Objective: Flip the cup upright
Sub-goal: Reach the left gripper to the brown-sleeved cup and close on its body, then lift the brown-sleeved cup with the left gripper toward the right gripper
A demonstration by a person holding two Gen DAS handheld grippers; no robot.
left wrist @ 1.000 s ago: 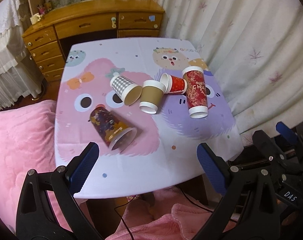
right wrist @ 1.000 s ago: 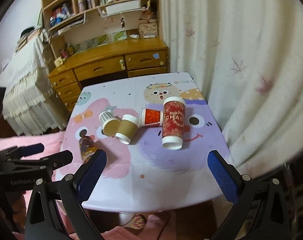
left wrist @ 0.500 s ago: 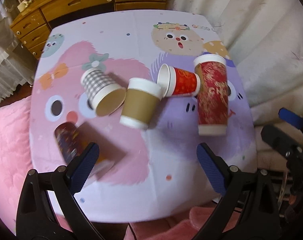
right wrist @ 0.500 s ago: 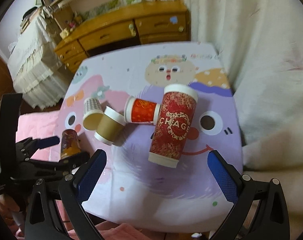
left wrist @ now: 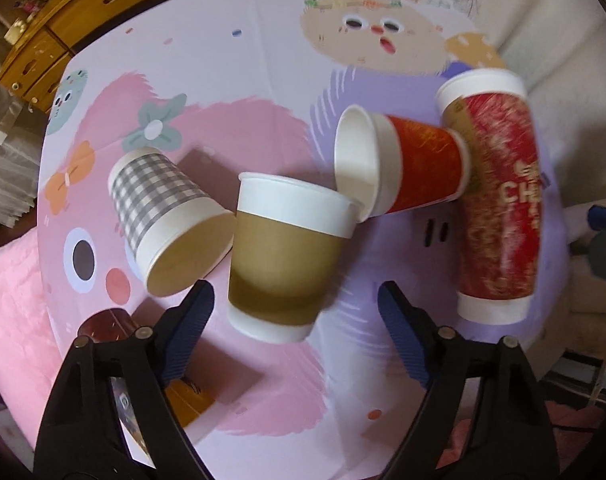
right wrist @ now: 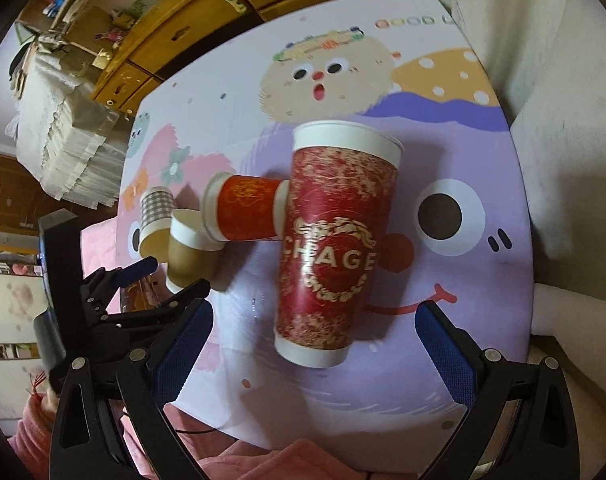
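Brown cup (left wrist: 287, 256) lies on its side mid-table, just beyond the left gripper (left wrist: 291, 340), whose jaws are spread wide w/ nothing held. Right gripper (right wrist: 311, 344) also wide, empty, w/ tall red cup (right wrist: 335, 248) lying betw. its tips. Checked cup (left wrist: 163, 208) touches brown cup's left; small red cup (left wrist: 407, 168) lies at far right.

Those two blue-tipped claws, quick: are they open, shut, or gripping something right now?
Left gripper: open, empty, fingers on either side of the lying brown paper cup.
Right gripper: open, empty, in front of the tall red paper cup.
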